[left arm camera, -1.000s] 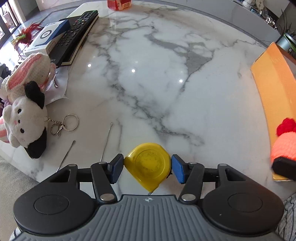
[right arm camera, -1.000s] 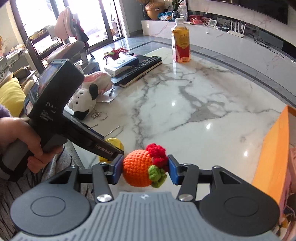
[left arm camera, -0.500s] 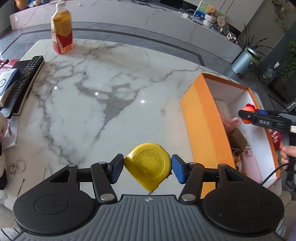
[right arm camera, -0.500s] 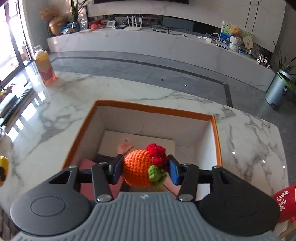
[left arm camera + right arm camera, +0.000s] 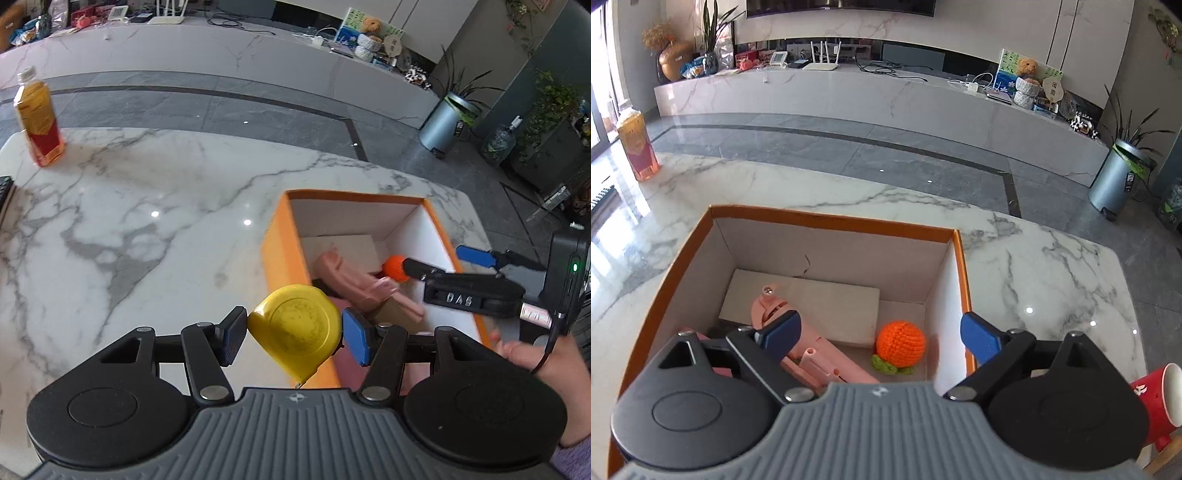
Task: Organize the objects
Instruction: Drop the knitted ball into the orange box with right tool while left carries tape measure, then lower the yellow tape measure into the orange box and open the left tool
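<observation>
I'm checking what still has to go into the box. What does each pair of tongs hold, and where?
Left tongs clamp the yellow tape measure by its two side edges. Right tongs have just opened and hold nothing; the crocheted orange lies in the orange box.

Grey tiled floor (image 5: 849, 147) beyond the marble table (image 5: 147, 221); a long marble bench (image 5: 886, 99) lines the wall, 1 metal bin (image 5: 1112, 181) beside it
</observation>
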{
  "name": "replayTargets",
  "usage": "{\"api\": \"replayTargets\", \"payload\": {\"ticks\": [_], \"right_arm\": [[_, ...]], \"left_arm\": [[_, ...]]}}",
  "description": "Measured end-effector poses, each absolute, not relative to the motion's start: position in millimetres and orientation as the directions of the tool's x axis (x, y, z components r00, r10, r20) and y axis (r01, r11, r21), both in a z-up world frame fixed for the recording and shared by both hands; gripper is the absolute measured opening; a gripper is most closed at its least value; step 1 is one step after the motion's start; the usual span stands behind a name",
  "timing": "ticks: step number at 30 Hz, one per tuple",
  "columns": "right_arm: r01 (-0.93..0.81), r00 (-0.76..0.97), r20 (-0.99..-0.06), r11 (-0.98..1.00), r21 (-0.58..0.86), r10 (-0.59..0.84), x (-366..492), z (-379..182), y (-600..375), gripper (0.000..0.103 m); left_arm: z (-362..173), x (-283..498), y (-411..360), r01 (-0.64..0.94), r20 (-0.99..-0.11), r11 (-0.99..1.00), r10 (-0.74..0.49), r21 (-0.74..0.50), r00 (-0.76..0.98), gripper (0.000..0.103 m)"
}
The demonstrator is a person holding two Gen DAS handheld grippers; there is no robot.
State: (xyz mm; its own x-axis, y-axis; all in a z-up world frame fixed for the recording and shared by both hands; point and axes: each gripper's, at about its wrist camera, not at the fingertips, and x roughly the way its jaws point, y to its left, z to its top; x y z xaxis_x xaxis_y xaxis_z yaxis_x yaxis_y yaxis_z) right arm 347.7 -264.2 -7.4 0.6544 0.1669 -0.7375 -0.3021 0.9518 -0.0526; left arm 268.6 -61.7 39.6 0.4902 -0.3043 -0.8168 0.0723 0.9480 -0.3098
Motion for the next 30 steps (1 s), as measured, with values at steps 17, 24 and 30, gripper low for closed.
{"api": "replayTargets", "payload": {"ticks": [17, 24, 30], "right_arm": [[-0.264, 0.701, -0.702, 0.96, -0.09, 0.127, 299, 13, -346, 0.094], [-0.267, 0.691, -0.712, 0.959, -0.09, 0.125, 296, 8, -355, 0.094], [-0.274, 0.682, -0.719, 0.958, -0.085, 0.131, 294, 5, -356, 0.094]], "left_arm": [[-31, 334, -211, 0.216, -0.82, 0.927, -0.373, -0.308, 0.434, 0.066], [-29, 335, -224, 0.235, -0.809, 0.938, -0.34, -0.255, 0.479, 0.067], [-16, 326, -226, 0.284, -0.713, 0.928, -0.369, -0.243, 0.596, 0.079]]}}
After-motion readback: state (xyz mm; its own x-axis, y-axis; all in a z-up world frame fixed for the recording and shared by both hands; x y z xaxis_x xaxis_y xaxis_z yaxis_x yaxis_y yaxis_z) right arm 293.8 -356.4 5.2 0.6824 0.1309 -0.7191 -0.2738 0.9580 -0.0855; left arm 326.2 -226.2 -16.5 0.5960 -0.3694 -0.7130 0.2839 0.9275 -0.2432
